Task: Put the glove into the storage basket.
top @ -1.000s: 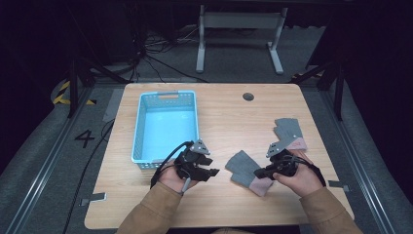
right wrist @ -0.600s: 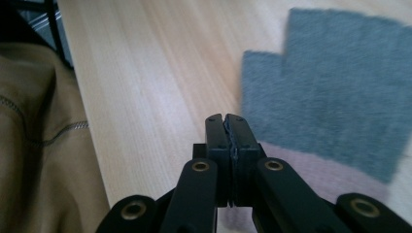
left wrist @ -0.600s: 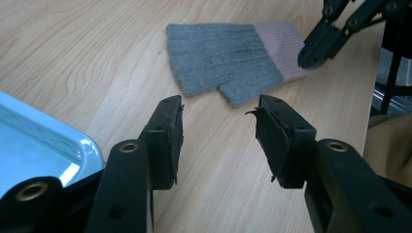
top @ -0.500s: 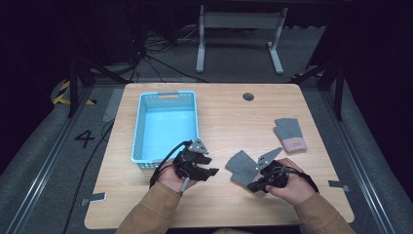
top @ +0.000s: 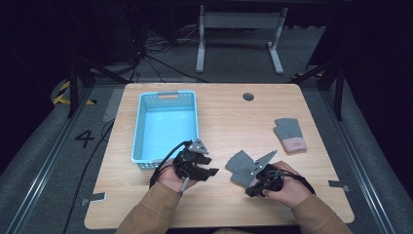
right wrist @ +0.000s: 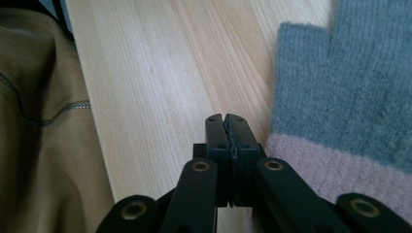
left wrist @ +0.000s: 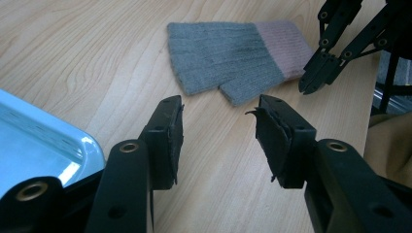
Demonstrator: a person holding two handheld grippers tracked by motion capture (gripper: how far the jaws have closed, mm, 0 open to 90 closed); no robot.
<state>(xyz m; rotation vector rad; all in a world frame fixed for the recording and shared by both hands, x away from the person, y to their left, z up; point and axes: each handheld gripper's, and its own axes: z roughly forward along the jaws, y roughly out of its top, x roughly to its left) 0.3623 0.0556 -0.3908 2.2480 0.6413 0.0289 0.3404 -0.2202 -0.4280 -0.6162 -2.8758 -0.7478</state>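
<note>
A grey knit glove with a pink cuff (top: 239, 165) lies flat on the wooden table (top: 234, 117) near the front, between my two grippers. My left gripper (top: 210, 171) is open just left of it; in the left gripper view the glove (left wrist: 228, 58) lies ahead of the spread jaws (left wrist: 218, 109). My right gripper (top: 250, 190) is shut with nothing between its jaws, its tips (right wrist: 226, 119) on bare wood just beside the glove's pink cuff (right wrist: 340, 165). A second grey and pink glove (top: 290, 134) lies farther right.
A light blue plastic basket (top: 141, 136) with nothing in it stands at the table's left, its corner (left wrist: 43, 145) close beside my left gripper. A round cable hole (top: 248, 96) sits near the far edge. A tan sleeve (right wrist: 43, 121) is left of the right jaws.
My right gripper has moved left and toward the front edge, down beside the near glove's cuff. The left gripper and both gloves have stayed in place.
</note>
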